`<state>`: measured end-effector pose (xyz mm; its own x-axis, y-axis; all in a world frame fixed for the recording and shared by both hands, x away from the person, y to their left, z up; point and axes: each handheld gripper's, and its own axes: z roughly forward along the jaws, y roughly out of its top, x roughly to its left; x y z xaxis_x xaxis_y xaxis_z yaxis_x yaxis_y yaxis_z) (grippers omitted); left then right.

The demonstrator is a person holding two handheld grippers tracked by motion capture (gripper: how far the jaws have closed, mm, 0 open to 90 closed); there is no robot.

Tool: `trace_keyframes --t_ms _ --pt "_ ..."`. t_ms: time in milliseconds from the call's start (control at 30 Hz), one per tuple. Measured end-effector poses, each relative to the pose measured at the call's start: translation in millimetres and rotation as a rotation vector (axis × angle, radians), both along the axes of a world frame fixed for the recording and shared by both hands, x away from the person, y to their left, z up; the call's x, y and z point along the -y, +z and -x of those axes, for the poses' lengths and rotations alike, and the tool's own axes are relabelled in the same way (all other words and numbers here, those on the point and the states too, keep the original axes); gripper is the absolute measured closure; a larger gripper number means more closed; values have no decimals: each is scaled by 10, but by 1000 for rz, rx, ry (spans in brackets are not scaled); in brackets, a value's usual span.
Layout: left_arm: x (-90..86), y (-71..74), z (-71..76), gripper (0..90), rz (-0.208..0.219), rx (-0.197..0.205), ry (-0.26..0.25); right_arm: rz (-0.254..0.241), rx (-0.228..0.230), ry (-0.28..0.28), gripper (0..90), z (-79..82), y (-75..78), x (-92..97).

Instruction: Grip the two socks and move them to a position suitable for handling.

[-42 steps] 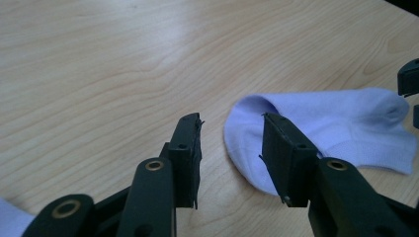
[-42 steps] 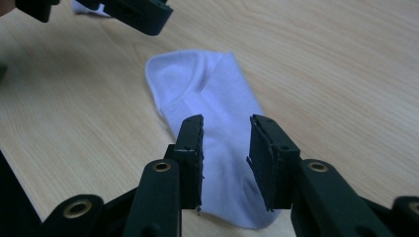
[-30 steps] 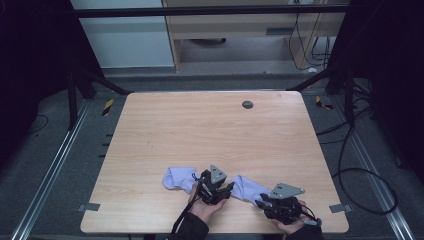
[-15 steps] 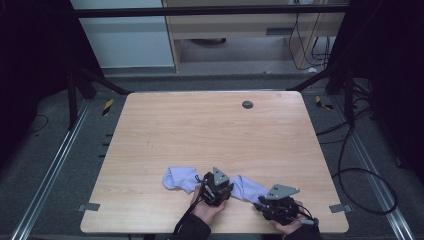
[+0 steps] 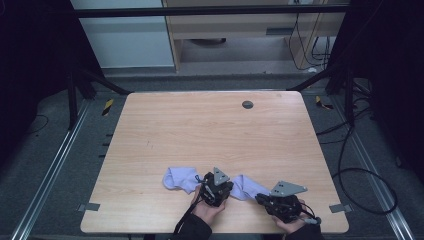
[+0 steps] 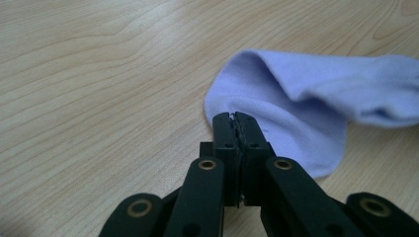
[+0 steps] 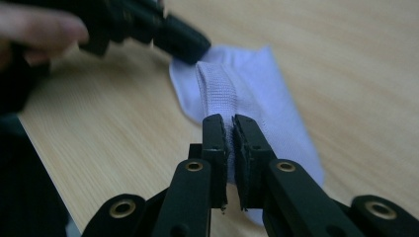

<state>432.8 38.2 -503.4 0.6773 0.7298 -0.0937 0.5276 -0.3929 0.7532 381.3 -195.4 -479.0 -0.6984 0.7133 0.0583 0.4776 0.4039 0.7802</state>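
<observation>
both grippers, left [image 6: 236,117] and right [image 7: 230,123], have just been closing and now pinch thin folds of the lilac sock [image 5: 182,178] lying at the near table [image 5: 210,130] edge, so i think an uneven pull could slip the cloth out.

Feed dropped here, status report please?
Left gripper shut on lilac fabric sock. Right gripper just closed, pinching same sock. Nothing in the way.

No writing, label, brand, number or sign can be read anywhere in these views, neither on the table nor on anything around it.
</observation>
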Motion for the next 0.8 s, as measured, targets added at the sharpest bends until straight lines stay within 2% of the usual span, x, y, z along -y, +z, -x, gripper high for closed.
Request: trace_keyframes --t_ms 100,133,167,367,433,700,800 --pt "-1 -2 -4 882 -2 -1 -3 -53 30 -27 845 -6 66 37" --pt "-1 -2 -4 882 -2 -1 -3 -53 30 -27 845 -6 66 37" --pt "-2 -3 -7 882 0 -2 -4 -81 42 -59 845 -33 98 70" --pt "-8 -6 -18 883 3 -6 -8 -125 50 -143 843 -126 143 116" --pt "-9 -6 -21 883 5 -8 -11 -128 53 -172 842 -174 147 117" --pt "-7 -5 -27 882 -3 -5 -15 -85 36 -267 830 -426 81 167" --pt "-8 -4 -30 879 -1 -2 -12 -66 36 -298 779 -520 48 206"
